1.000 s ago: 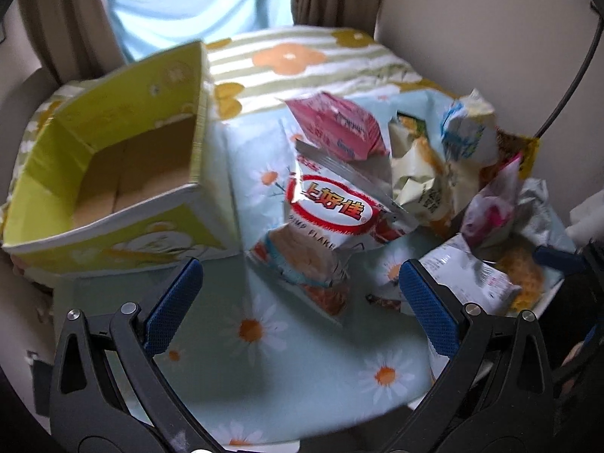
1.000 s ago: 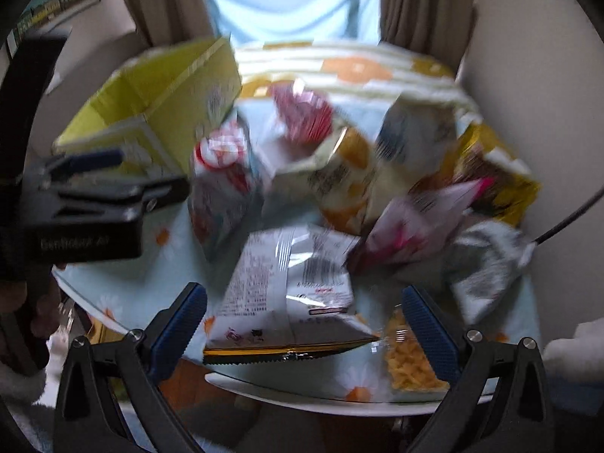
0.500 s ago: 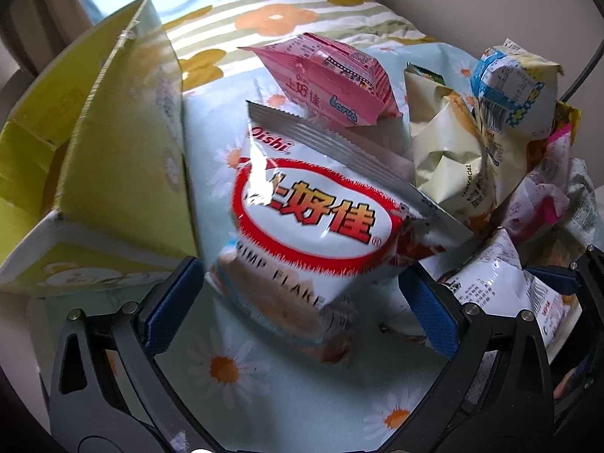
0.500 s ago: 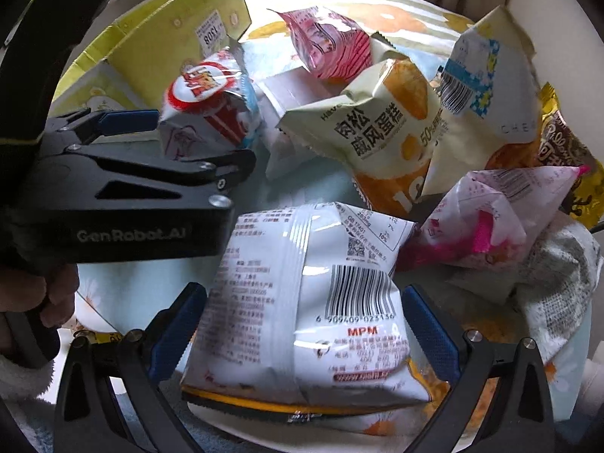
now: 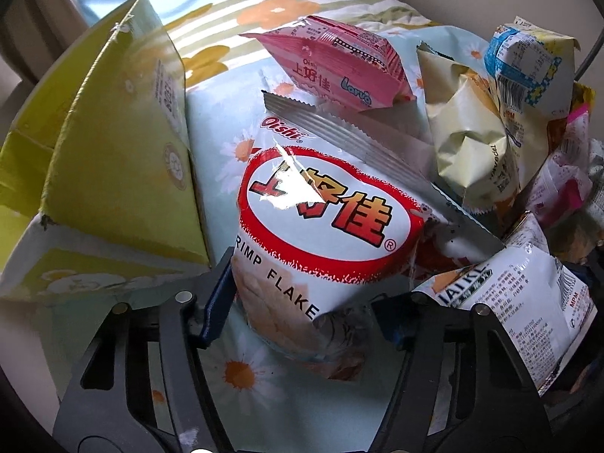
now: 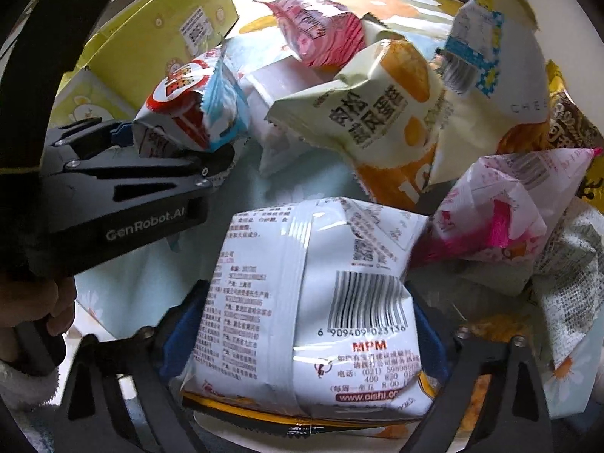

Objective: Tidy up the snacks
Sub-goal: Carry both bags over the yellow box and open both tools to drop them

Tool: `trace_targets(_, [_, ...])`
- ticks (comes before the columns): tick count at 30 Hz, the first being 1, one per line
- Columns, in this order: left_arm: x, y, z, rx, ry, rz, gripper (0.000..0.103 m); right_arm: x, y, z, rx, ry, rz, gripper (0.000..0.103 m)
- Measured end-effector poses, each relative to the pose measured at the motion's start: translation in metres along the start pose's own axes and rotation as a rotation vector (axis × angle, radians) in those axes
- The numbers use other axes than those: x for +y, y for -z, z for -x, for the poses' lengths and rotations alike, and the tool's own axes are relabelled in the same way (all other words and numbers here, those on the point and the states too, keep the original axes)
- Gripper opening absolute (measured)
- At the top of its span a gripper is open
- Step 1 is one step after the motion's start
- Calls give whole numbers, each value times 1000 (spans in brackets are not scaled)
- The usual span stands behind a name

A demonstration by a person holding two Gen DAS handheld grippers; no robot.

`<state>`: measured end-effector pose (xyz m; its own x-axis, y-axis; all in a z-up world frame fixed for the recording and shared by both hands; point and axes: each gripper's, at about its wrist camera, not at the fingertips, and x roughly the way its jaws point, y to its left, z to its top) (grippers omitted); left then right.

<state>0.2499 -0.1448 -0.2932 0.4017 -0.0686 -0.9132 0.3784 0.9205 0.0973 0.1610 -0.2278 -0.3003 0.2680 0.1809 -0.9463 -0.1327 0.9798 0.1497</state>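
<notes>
**Both tools pinching snack bags beside the yellow box**

To the left of the left tool point(image 5: 302, 302) stands a yellow-green cardboard box point(image 5: 113, 173), its small printed label too blurred to read. Between the tool's blue pads point(image 5: 217, 302) sits a white bag with a red ring, marked "Oishi" and "RIMP FLAKE" point(image 5: 321, 234) below large red Chinese characters; the jaws have just been closing and now press its lower end on both sides. Ahead of it lies a pink Oishi bag point(image 5: 332, 60) with "Larva" in blue. Right of that is a crumpled cream bag point(image 5: 468, 151), then a bag with a blue-checked label and barcode point(image 5: 528, 64).

The right tool point(image 6: 302, 339), seen from its own camera, has also just been closing; its pads squeeze a white bag lying back-up point(image 6: 313, 302), showing a barcode, "MPM" and "www.oishi.co". To its left, the left tool's body reads "GenRobot.AI". All rest on a daisy-print counter point(image 5: 321, 407).
</notes>
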Motion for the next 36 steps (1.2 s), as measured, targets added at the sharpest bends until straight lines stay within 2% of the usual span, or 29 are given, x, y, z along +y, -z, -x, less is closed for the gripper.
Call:
trace_targets(7, [-3,12,22,-23,-47,-17,60,0,3,2,3,-2,0,72])
trace_targets(15, [-1,14,72,-71,-79,14,60,1,2,31,-39,-33,11,69])
trace_targets(22, [14,4,132,-161,-125,76,60,8,-14,78,-151,-45,52,69])
trace_targets(29, [63,-26,180,-260,-159,165,60,19,-60,127,-292,-30,119,69])
trace_targets(36, [145,-49,205,-331,-180,238,60,59,-123,153,-394,-16,186,69])
